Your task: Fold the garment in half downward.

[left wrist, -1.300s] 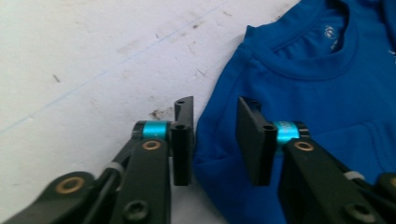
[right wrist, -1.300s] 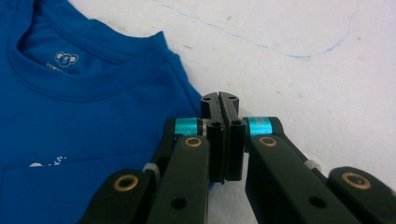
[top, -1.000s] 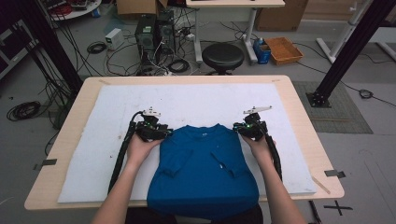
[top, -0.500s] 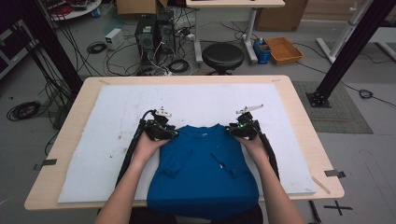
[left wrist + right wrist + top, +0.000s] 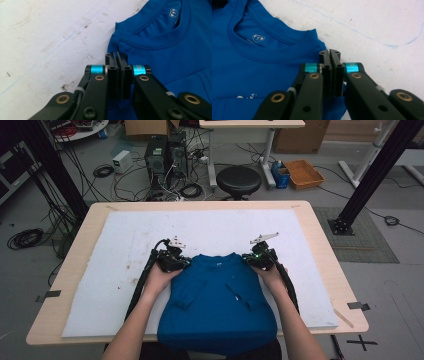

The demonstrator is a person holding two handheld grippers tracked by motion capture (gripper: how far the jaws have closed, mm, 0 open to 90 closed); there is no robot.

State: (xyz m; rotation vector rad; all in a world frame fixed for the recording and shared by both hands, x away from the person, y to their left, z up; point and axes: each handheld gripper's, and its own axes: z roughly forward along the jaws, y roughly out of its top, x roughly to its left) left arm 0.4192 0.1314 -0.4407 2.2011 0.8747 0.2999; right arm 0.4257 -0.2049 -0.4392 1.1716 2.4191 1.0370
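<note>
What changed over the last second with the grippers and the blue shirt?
Both grippers moved inward onto the shirt's shoulders, and their jaws have just been closing. The left gripper is now shut on the blue shirt at its left shoulder, the right gripper on the other shoulder. The shirt lies folded as before on the white mat.

Blue shirt [image 5: 217, 305]: hem runs past bottom edge of high view; label print [image 5: 172, 12] too small to read.

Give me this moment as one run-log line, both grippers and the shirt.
left gripper: shut on blue shirt shoulder | right gripper: shut on other shoulder | jaws just closed | shirt: flat on white mat, sleeves folded in
</note>
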